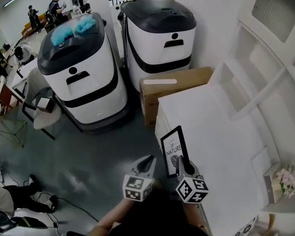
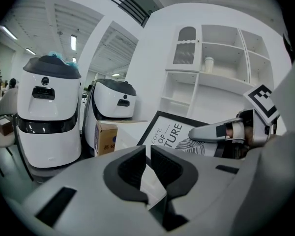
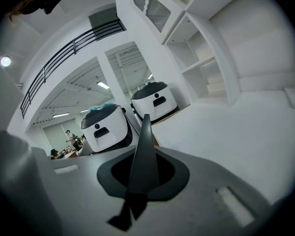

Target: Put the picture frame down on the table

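The picture frame (image 1: 174, 149) is black-edged with a white print that reads "NATURE". It stands upright over the near left edge of the white table (image 1: 221, 146). My right gripper (image 1: 180, 166) is shut on its lower edge. In the right gripper view the frame (image 3: 143, 146) shows edge-on, rising from between the jaws of the right gripper (image 3: 143, 170). My left gripper (image 1: 148, 162) hangs just left of the frame, off the table, with nothing in it. Its pads (image 2: 132, 168) stand together in the left gripper view, where the frame (image 2: 172, 134) and right gripper (image 2: 221, 132) show ahead.
Two white service robots (image 1: 83, 68) (image 1: 160, 31) stand on the floor beyond the table, with a cardboard box (image 1: 174, 85) against the table's far end. A white shelf unit (image 1: 265, 58) lines the right side. Pink flowers (image 1: 287, 176) sit at the right edge. Several people stand far back.
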Demonstrator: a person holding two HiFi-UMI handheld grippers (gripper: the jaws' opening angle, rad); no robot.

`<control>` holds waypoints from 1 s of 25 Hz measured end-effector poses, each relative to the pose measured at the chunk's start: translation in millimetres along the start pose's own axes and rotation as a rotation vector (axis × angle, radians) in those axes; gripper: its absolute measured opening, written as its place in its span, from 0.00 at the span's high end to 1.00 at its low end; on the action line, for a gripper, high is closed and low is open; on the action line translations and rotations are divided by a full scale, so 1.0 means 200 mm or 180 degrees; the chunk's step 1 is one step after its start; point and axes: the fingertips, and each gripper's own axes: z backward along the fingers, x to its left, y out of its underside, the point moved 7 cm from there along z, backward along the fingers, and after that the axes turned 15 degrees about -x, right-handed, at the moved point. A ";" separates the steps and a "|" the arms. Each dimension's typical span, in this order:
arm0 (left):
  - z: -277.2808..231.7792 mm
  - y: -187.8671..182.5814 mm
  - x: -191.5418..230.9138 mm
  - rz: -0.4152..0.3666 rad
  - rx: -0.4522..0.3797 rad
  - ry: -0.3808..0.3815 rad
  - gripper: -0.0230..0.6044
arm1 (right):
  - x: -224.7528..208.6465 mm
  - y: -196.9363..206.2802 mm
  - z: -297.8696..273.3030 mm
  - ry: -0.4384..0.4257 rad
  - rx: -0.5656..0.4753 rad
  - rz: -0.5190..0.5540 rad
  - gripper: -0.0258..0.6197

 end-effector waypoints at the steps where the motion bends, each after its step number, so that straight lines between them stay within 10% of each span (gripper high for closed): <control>1: -0.02 0.00 0.00 -0.0007 -0.0003 0.0021 0.90 | -0.01 0.00 -0.01 0.0008 -0.0010 -0.0024 0.94; 25: -0.08 0.01 0.01 -0.0044 0.0054 0.0047 0.90 | -0.05 0.00 -0.01 0.0041 -0.0048 -0.0141 0.94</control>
